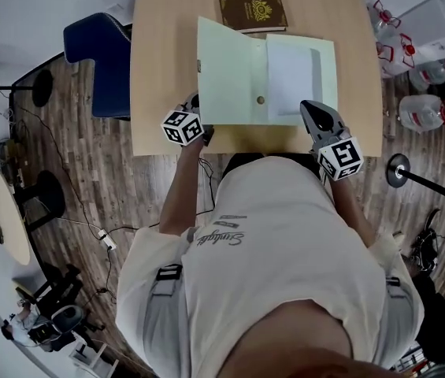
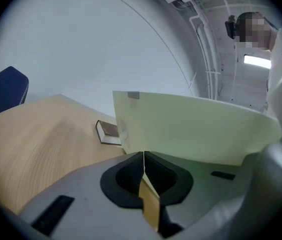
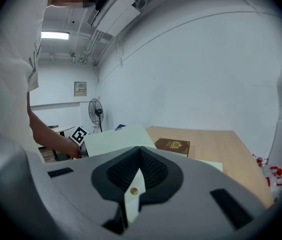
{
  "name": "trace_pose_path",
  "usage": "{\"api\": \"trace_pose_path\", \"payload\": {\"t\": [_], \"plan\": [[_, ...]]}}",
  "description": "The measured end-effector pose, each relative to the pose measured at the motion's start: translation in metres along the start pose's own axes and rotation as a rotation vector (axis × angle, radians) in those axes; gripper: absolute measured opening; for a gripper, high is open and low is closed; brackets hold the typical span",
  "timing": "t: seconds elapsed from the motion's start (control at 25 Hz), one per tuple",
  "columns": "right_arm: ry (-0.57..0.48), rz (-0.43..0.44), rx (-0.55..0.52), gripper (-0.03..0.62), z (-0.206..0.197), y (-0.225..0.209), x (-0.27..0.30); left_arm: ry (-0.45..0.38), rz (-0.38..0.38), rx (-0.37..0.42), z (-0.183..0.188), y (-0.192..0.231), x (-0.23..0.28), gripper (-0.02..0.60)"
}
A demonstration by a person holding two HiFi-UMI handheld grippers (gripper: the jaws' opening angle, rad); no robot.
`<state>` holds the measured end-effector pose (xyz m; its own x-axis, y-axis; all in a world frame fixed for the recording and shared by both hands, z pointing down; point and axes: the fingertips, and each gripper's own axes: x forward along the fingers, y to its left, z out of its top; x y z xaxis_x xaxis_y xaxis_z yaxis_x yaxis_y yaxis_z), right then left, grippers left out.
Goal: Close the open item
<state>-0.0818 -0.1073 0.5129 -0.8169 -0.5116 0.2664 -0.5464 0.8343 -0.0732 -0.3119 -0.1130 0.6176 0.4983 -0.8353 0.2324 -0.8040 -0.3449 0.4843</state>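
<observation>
At near edge of wooden table (image 1: 167, 53), pale green card folder (image 1: 230, 69) is laid open. Right half is flat on tabletop, with white sheet (image 1: 289, 77) lying on it. Left cover, thin and smooth, is raised off tabletop. Left gripper (image 1: 196, 110) is clamped on near-left edge of raised cover, jaws pressed together on card. Right gripper (image 1: 310, 110) is closed on near edge of right half; pale strip with brass stud (image 3: 134, 190) is pinched between its jaws. Brown rectangular book (image 1: 254, 12) with gold emblem is laid flat by far edge, just beyond folder.
</observation>
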Motion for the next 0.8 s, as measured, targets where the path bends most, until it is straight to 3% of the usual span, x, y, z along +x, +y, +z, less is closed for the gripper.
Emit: {"api": "trace_pose_path", "payload": {"t": [0.44,0.8], "plan": [[-0.022,-0.06,0.056,-0.005,-0.012,-0.019,-0.037,0.07,-0.082,0.119,0.001,-0.062,0.032,0.015],[-0.052,-0.136,0.102,-0.005,-0.018,-0.06,-0.077,0.147,-0.063,0.145,-0.006,-0.089,0.062,0.015]]}}
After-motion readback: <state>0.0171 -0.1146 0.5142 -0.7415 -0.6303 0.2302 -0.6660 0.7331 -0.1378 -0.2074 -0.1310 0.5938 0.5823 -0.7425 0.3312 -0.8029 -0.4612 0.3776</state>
